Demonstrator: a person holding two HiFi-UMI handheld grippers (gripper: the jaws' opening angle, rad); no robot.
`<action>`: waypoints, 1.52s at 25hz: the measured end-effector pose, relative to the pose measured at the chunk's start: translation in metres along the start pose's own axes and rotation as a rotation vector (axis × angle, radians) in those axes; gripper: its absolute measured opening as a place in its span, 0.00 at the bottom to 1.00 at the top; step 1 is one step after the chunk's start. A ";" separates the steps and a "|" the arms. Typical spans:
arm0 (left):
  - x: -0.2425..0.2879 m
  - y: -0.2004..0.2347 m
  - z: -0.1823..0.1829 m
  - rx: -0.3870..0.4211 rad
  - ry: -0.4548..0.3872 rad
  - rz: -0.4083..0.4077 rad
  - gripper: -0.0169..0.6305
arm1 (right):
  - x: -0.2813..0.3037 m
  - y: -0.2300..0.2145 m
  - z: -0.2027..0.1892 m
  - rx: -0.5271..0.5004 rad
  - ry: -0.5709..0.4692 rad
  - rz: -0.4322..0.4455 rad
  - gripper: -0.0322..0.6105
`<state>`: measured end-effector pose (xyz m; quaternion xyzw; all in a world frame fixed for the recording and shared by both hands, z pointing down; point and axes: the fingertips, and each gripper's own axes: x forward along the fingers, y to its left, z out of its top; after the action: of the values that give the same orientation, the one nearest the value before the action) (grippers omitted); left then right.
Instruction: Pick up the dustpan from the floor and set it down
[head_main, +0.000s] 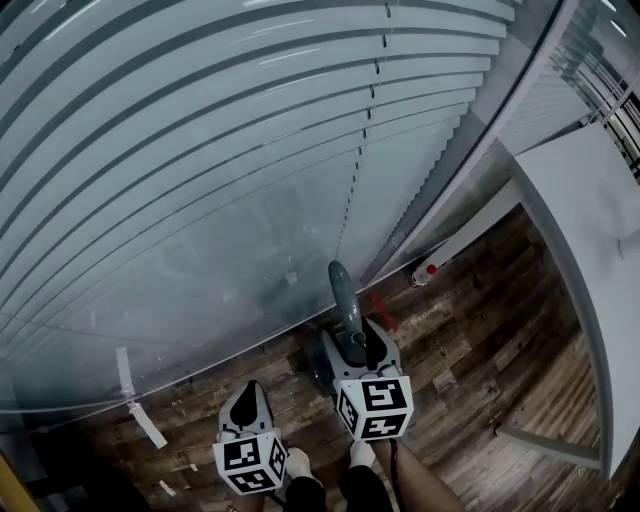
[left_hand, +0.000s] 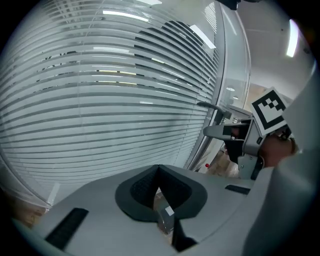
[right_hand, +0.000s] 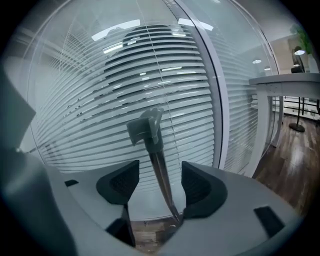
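Note:
The dustpan's grey handle (head_main: 343, 297) stands upright in front of the glass wall with blinds; its dark pan (head_main: 322, 362) rests on the wooden floor beneath my right gripper. My right gripper (head_main: 353, 345) is open, one jaw on either side of the handle. In the right gripper view the handle (right_hand: 152, 145) rises between the open pads (right_hand: 201, 187) and leans against the base of the right one, with a gap to the left pad. My left gripper (head_main: 247, 398) hangs to the left of the dustpan, shut (left_hand: 157, 192) on nothing. The right gripper (left_hand: 222, 132) also shows in the left gripper view.
A glass wall with horizontal blinds (head_main: 220, 170) fills the far side. A small red-capped object (head_main: 424, 272) lies at its foot. A white table (head_main: 590, 230) stands at the right. White tape strips (head_main: 148, 425) hang at the lower left. A pale strip (head_main: 545, 447) lies on the floor.

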<state>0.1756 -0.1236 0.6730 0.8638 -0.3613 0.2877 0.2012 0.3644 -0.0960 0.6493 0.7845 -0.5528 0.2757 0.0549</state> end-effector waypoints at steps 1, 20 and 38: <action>0.001 -0.001 0.001 0.001 0.001 -0.001 0.03 | 0.003 0.000 0.002 -0.004 -0.003 -0.002 0.47; 0.008 0.001 0.005 0.005 0.010 0.009 0.03 | 0.013 0.000 0.014 -0.058 -0.029 -0.016 0.22; -0.025 -0.009 0.019 -0.020 -0.039 0.032 0.03 | -0.031 -0.002 0.004 -0.083 0.041 -0.020 0.20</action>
<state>0.1744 -0.1159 0.6418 0.8613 -0.3818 0.2706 0.1981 0.3605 -0.0708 0.6316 0.7811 -0.5547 0.2682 0.1014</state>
